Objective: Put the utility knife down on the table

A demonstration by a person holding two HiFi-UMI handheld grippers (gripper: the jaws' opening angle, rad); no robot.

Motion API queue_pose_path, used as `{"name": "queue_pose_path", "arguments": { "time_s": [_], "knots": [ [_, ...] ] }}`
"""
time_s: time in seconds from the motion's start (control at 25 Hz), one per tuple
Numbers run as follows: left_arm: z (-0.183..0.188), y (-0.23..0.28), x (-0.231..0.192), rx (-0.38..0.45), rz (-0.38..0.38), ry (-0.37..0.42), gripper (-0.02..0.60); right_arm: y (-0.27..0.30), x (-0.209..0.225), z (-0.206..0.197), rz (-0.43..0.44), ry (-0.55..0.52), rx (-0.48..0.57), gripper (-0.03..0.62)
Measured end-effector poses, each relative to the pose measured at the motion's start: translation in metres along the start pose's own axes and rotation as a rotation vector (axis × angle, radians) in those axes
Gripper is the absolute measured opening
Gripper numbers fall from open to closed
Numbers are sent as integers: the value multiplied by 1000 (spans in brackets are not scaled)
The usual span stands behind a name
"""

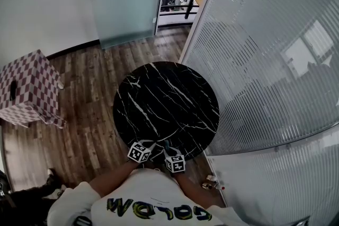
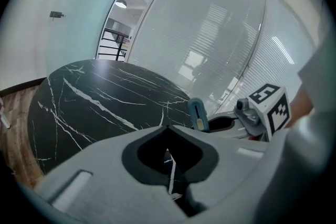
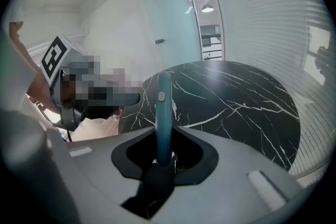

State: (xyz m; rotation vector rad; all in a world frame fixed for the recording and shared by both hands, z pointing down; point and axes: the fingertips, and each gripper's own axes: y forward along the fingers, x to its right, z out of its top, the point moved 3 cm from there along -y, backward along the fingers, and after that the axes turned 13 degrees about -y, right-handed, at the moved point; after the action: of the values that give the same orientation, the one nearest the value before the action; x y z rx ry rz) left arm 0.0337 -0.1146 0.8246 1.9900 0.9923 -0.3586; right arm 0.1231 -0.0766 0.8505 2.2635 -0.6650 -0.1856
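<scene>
Now the right gripper (image 3: 164,139) squeezes the blue utility knife (image 3: 164,107), which sticks up above the table (image 3: 236,97). Its bottom end is hidden. The left gripper (image 2: 168,132) is closed and empty.

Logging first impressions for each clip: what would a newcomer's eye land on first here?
The round black marble table with white veins fills the middle of the head view, standing on a wood floor beside a striped glass wall. At its near edge the right gripper is shut on a teal utility knife, which sticks out past its jaws over the tabletop. A red-and-white checkered box sits at the far left.
</scene>
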Motion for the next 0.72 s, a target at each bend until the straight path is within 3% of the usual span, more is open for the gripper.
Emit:
{"name": "queue_pose_path", "arguments": {
  "time_s": [0.72],
  "knots": [
    [-22,17,-15,-94,32,1,2,14,3,-32,38,38,-117,72]
  ]
}}
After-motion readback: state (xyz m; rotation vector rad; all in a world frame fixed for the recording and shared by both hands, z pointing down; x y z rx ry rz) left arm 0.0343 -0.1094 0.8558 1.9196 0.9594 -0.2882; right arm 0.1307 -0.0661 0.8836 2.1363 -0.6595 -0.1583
